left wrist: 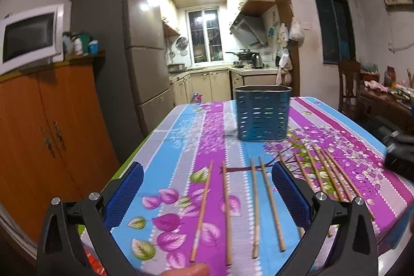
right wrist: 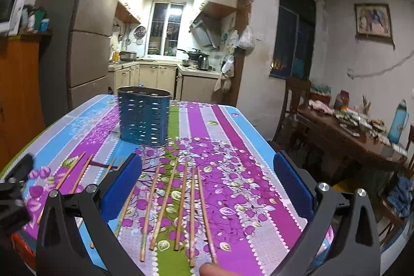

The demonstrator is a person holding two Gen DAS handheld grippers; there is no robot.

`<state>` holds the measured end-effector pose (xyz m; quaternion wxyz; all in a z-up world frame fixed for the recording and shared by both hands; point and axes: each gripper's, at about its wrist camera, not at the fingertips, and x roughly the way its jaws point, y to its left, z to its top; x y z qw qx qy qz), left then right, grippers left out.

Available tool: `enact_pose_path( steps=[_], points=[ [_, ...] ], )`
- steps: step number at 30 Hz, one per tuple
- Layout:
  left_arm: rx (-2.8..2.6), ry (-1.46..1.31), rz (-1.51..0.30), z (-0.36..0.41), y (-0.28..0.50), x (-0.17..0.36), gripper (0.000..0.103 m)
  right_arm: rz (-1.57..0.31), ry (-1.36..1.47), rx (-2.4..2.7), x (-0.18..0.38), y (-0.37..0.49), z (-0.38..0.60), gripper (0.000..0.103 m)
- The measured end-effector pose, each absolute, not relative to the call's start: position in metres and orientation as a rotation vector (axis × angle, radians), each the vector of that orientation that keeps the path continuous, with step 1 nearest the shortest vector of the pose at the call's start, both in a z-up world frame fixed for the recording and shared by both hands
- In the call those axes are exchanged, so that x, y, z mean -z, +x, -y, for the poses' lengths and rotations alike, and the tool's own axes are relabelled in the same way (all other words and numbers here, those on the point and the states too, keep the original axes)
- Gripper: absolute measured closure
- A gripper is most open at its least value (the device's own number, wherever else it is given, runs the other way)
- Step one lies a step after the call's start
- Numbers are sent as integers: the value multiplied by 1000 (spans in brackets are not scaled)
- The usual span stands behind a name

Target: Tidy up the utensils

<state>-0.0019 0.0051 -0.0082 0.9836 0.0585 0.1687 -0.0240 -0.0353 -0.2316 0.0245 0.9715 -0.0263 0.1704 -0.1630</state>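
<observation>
Several wooden chopsticks (left wrist: pixel 269 201) lie side by side on the flowered tablecloth (left wrist: pixel 181 136), pointing away from me. A blue perforated utensil holder (left wrist: pixel 261 116) stands upright behind them, empty as far as I can see. My left gripper (left wrist: pixel 208 198) is open above the near left chopsticks, holding nothing. In the right wrist view my right gripper (right wrist: pixel 207 188) is open above the right group of chopsticks (right wrist: pixel 181 201), holding nothing. The holder (right wrist: pixel 143 115) stands at the far left there. The right gripper shows blurred at the right edge of the left wrist view (left wrist: pixel 399 154).
A wooden cabinet (left wrist: pixel 46 136) with a microwave (left wrist: pixel 28 35) stands left of the table, a fridge (left wrist: pixel 124 43) behind it. A cluttered dark wooden table (right wrist: pixel 349 136) and chairs (right wrist: pixel 295 100) stand to the right. The table's near edge is just below the grippers.
</observation>
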Motion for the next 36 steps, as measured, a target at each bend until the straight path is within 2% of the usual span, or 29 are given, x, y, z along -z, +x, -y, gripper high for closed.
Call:
enact_pose_path(
  steps=[5,9,16,23,28,34,36],
  points=[
    [-11,31,-405,-48,0,17,4,-354,93,322,-18,-45,265,5],
    [-37,-33,-426,-72,-17,30,4,-448,149,257,-2,-48,277,5],
    [25,-84,-440,-77,-45,40,4,-503,237,125,17,-67,272,5],
    [148,-55,-612,-69,-44,68,4,-499,294,48,18,-88,282,5],
    [153,-9,-585,-62,-46,68,4,-432,247,80,10,-100,293,5],
    [132,155,-491,-53,-33,63,4,-457,155,149,19,-96,311,5],
    [125,228,-451,-54,-27,61,7,-463,121,171,23,-95,316,5]
  ],
)
